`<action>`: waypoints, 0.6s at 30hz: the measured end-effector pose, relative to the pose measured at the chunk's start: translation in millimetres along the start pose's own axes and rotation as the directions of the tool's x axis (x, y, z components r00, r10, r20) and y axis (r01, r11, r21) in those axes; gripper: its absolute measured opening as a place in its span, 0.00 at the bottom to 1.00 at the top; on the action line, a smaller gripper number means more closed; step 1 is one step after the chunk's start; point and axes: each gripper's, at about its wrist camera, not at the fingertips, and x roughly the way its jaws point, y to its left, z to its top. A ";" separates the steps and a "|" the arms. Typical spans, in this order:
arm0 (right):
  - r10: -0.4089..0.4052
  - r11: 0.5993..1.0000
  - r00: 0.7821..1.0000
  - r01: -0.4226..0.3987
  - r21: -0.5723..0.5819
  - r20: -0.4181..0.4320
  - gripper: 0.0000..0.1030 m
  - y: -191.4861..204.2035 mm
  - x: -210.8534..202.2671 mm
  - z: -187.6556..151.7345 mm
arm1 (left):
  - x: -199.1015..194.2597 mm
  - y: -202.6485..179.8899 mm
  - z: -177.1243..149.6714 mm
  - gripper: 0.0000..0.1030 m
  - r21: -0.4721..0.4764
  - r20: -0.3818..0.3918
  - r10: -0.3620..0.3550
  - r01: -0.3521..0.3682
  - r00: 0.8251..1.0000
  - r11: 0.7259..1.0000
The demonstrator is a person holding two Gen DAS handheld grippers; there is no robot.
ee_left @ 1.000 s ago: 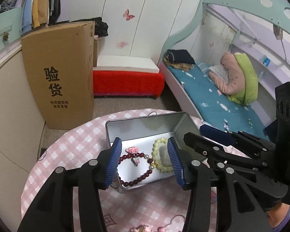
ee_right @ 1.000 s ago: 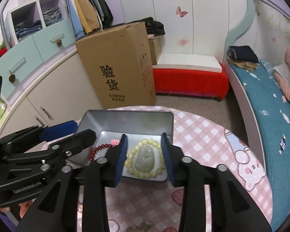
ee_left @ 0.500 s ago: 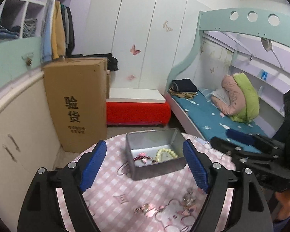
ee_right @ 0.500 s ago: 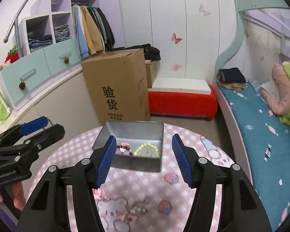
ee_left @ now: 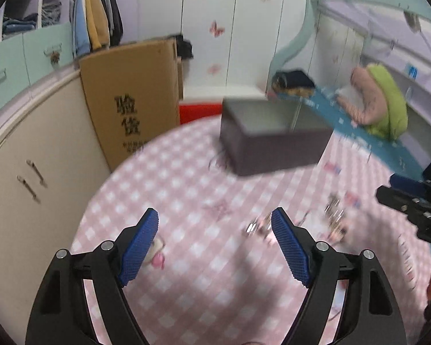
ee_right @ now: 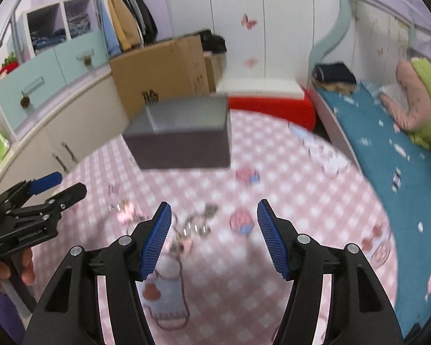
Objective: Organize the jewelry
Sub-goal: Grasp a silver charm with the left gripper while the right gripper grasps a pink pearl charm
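A grey metal tin (ee_left: 273,149) (ee_right: 181,146) stands at the far side of the round table with the pink checked cloth (ee_left: 186,178); its inside is hidden from this low angle. Loose jewelry lies on the cloth: a small pink-and-silver piece (ee_left: 258,227) (ee_right: 123,212) and a silvery cluster (ee_left: 334,218) (ee_right: 198,224), all blurred. My left gripper (ee_left: 215,215) hovers open above the cloth, its right pad beside the pink piece. My right gripper (ee_right: 214,205) is open over the silvery cluster, with nothing between its pads. Each gripper shows at the edge of the other's view (ee_left: 411,201) (ee_right: 43,198).
A tall cardboard box (ee_left: 135,97) and a curved cream cabinet (ee_left: 28,149) stand left of the table. A red bench (ee_right: 270,106) lies behind it. A bed with a teal cover (ee_right: 388,143) runs along the right. A hand (ee_right: 11,267) holds the left gripper's handle.
Both grippers have drawn back from over the tin and sunk toward the near part of the table. Their jaws have widened. The bracelets in the tin have dropped out of sight.
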 end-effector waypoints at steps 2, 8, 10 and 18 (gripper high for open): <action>0.001 1.000 1.000 -0.001 0.009 -0.018 0.59 -0.9 4.6 -6.9 | 9.4 2.5 -6.4 0.76 0.014 -0.032 0.006 -0.006 0.999 1.000; 0.007 1.000 0.999 -0.006 0.011 -0.045 0.59 0.4 13.2 -15.8 | 35.4 -7.5 -11.6 0.76 0.069 -0.108 0.005 0.003 0.994 0.998; 0.010 1.000 0.999 -0.009 0.017 -0.053 0.59 0.3 15.7 -16.7 | 42.5 -9.8 -10.4 0.75 0.073 -0.134 -0.007 0.017 0.991 0.997; 0.017 0.999 0.998 -0.015 0.028 -0.068 0.59 -4.1 19.6 -22.5 | 54.2 -20.3 3.3 0.52 0.109 -0.143 -0.038 0.054 0.989 0.993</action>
